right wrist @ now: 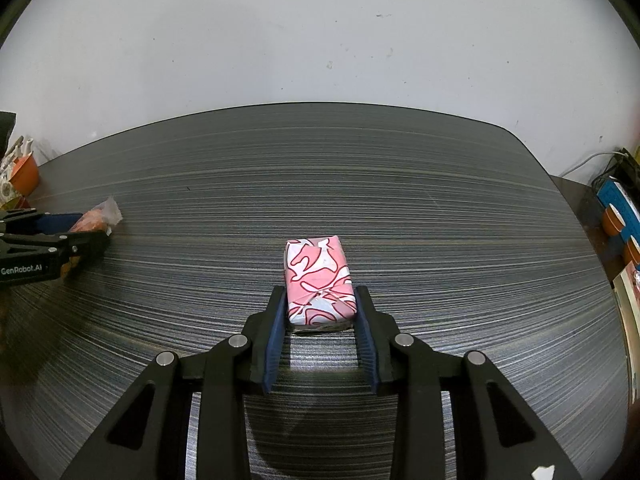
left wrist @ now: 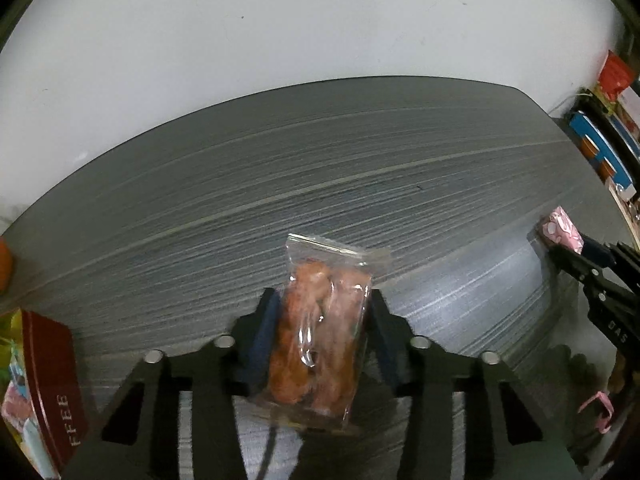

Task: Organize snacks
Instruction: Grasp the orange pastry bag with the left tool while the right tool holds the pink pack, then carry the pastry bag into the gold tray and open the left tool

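Over the grey striped table (right wrist: 400,184), our left gripper (left wrist: 324,312) clamps the clear sausage bag (left wrist: 320,336); our right gripper (right wrist: 322,308) clamps the pink wrapped block (right wrist: 318,280).

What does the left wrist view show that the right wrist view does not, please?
Only the left wrist view shows the dark red tin at its left edge. Only the right wrist view shows the "GenRobot.AI" lettering on the left gripper. Both show the grey streaked table, the clear bag of orange-brown snacks clamped in the left gripper, and the pink-and-white wrapped packet between the fingers of the right gripper.
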Tool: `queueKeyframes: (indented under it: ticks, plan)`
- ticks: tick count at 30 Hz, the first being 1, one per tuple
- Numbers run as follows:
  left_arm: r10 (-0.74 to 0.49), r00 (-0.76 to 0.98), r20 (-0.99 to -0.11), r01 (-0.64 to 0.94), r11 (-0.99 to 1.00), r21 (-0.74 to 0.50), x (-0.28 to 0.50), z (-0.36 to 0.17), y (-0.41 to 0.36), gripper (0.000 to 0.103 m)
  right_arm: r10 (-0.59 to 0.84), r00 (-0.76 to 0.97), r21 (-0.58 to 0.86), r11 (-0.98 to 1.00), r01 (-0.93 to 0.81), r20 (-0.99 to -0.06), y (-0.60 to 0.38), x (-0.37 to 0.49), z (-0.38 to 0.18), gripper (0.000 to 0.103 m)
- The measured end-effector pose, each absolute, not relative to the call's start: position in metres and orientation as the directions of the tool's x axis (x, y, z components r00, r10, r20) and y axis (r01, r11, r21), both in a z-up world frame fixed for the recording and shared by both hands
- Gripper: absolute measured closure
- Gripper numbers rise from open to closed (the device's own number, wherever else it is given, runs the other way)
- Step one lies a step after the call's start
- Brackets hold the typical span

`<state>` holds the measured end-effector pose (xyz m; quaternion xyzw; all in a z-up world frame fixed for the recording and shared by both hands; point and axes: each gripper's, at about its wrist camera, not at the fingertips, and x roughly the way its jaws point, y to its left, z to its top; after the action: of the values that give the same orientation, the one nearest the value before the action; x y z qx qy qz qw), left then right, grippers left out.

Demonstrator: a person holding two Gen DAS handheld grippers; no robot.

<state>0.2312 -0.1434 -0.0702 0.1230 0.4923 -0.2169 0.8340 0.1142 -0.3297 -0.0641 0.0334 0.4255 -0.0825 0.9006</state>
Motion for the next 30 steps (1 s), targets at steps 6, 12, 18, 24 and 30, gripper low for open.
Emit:
queueKeyframes:
  ticks: [6, 12, 18, 24, 30]
  plan:
    - [-0.217, 0.43, -0.877, 0.44, 0.898, -0.007, 0.22, -0.071, -0.152, 0.065, -0.121, 0.624, -0.01, 0.984, 0.178, -0.772, -0.33, 0.115, -0.062, 0.071]
    - [-0.208, 0.451, -0.868, 0.386, 0.922, -0.02, 0.198, -0.059, -0.143, 0.065, -0.12, 0.624, -0.009, 0.984, 0.178, -0.772, -0.33, 0.115, -0.063, 0.071]
    - [-0.15, 0.467, -0.872, 0.33, 0.944, 0.015, 0.171, -0.044, -0.134, 0.065, -0.12, 0.624, -0.008, 0.984, 0.179, -0.773, -0.33, 0.115, -0.063, 0.071]
    - [-0.173, 0.484, -0.858, 0.324, 0.946, -0.008, 0.14, -0.012, -0.113, 0.065, -0.12, 0.623, -0.009, 0.984, 0.179, -0.773, -0.33, 0.114, -0.063, 0.071]
    - [-0.206, 0.532, -0.821, 0.303, 0.952, -0.043, 0.104, 0.022, -0.062, 0.065, -0.12, 0.623, -0.009, 0.984, 0.179, -0.773, -0.33, 0.114, -0.062, 0.071]
